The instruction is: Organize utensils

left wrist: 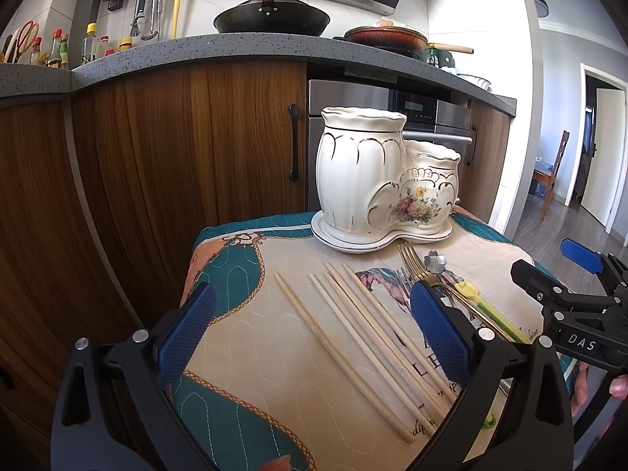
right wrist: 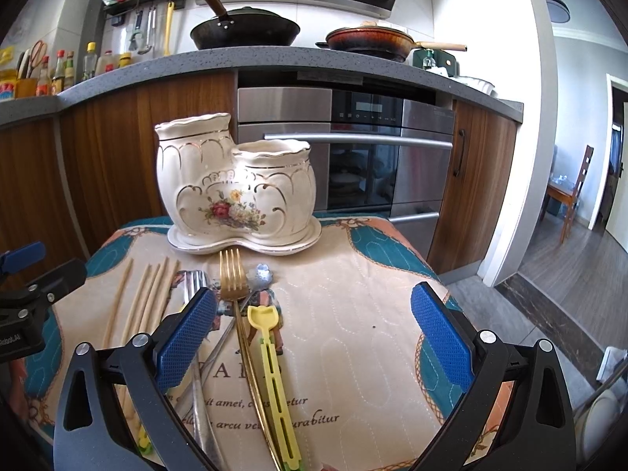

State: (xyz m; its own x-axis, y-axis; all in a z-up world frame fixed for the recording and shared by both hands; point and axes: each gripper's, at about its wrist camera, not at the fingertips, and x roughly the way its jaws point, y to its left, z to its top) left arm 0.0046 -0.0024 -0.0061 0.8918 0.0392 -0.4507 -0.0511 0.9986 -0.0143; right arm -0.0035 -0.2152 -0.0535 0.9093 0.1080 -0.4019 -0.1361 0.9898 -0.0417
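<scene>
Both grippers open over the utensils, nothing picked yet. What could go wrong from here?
1. The chopsticks lie packed side by side, so the left gripper may pinch several or scatter them.
2. The gold fork crosses the silver utensil and touches the yellow tool; lifting one with the right gripper may drag the others.
3. The ceramic holder sits close behind; a bump could shift it.
</scene>
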